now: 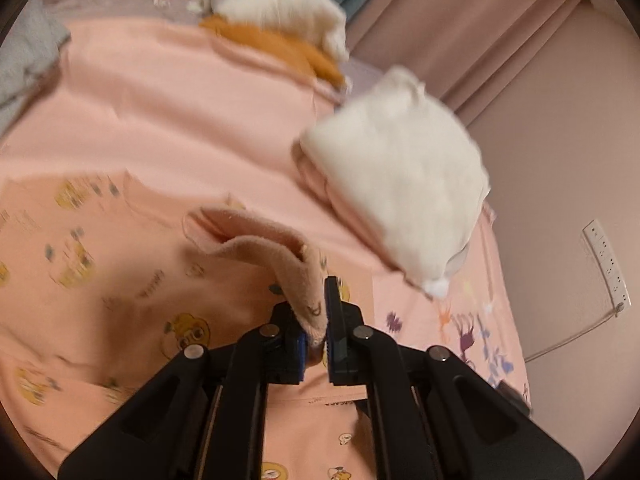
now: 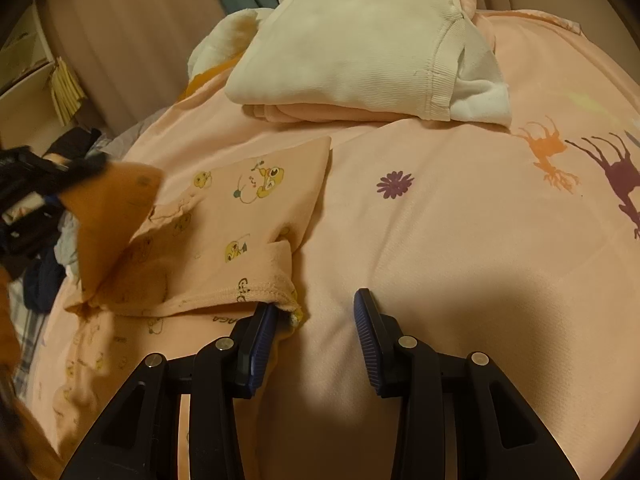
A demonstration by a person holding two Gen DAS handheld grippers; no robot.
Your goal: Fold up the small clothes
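Note:
A small peach garment with yellow cartoon prints (image 1: 120,280) lies partly folded on the pink bed sheet (image 1: 180,100). My left gripper (image 1: 316,316) is shut on a lifted edge of this garment and holds it above the rest. In the right wrist view the same garment (image 2: 240,208) lies at the left, and the left gripper (image 2: 52,172) shows at the far left holding the raised corner. My right gripper (image 2: 316,320) is open and empty. Its left finger touches the garment's hem (image 2: 256,292).
A stack of folded white and pink clothes (image 2: 352,40) (image 1: 400,176) sits further back on the bed. A white and orange plush item (image 1: 272,12) lies beyond. Curtains (image 1: 460,20) and a wall with a power strip (image 1: 604,260) are at the right. Dark clutter (image 2: 44,280) lies off the bed's left edge.

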